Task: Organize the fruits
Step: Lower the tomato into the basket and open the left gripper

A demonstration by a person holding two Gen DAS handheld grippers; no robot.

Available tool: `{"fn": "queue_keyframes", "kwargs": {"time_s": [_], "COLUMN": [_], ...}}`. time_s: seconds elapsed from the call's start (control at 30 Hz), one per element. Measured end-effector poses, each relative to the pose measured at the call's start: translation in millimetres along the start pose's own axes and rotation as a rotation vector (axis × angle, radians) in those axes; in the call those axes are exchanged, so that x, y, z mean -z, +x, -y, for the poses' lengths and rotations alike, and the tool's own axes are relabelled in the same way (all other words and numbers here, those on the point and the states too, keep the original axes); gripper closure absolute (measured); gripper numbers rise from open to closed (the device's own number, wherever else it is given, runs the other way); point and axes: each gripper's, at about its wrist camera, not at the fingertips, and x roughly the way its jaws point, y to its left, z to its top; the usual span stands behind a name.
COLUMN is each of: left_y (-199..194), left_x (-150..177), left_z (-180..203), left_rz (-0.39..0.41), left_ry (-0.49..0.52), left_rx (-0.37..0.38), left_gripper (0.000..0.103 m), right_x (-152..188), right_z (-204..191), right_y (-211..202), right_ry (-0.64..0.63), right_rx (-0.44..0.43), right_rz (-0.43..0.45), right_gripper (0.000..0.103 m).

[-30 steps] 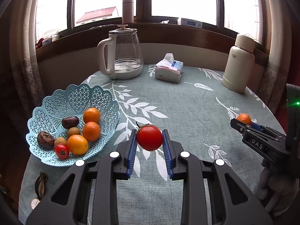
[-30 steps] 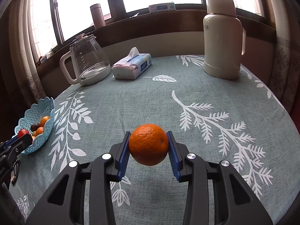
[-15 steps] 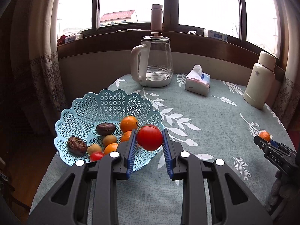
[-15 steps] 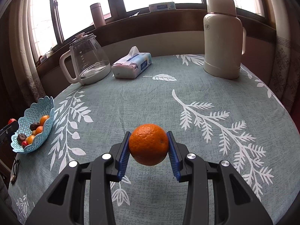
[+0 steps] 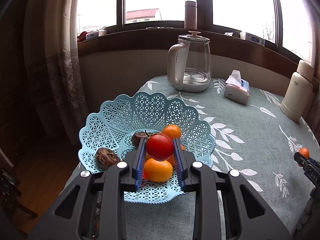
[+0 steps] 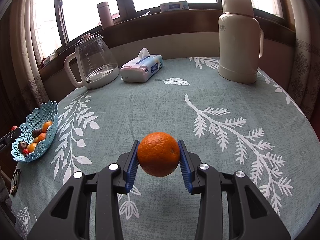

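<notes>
My left gripper (image 5: 159, 150) is shut on a red tomato (image 5: 159, 147) and hangs over the light blue lattice basket (image 5: 140, 108) at the table's left edge. Inside the basket lie oranges (image 5: 158, 170), another orange (image 5: 171, 131) and dark brown fruits (image 5: 106, 157). My right gripper (image 6: 158, 156) is shut on an orange (image 6: 158, 154) above the middle of the table. From the right wrist view the basket (image 6: 51, 118) sits far left, and the left gripper's tip with the tomato (image 6: 14, 128) shows beside it. The right gripper's tip with its orange (image 5: 304, 152) appears at the left wrist view's right edge.
A glass kettle (image 5: 190, 64), a tissue pack (image 5: 237, 90) and a cream thermos (image 5: 297, 94) stand along the table's far side under the window. A flask (image 5: 190, 15) is on the sill. Glasses (image 6: 16, 177) lie near the table's left edge. The floor drops off left of the basket.
My left gripper has carried the tomato leftward from over the bare tablecloth to above the basket's fruit. The right gripper with its orange has stayed put.
</notes>
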Motion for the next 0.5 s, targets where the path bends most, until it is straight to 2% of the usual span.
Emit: {"fn": "queue_keyframes", "kwargs": {"time_s": [0.5], "left_y": [25.5], "left_x": [-0.4], "left_z": [-19.0], "left_rz": [-0.032], "left_ry": [-0.029], "left_rx": [-0.031], "left_gripper": [0.076], "right_x": [0.1], "right_z": [-0.8], "right_y": [1.1], "right_ry": [-0.005], "right_rx": [0.003], "right_rz": [-0.003], "right_gripper": [0.065]}}
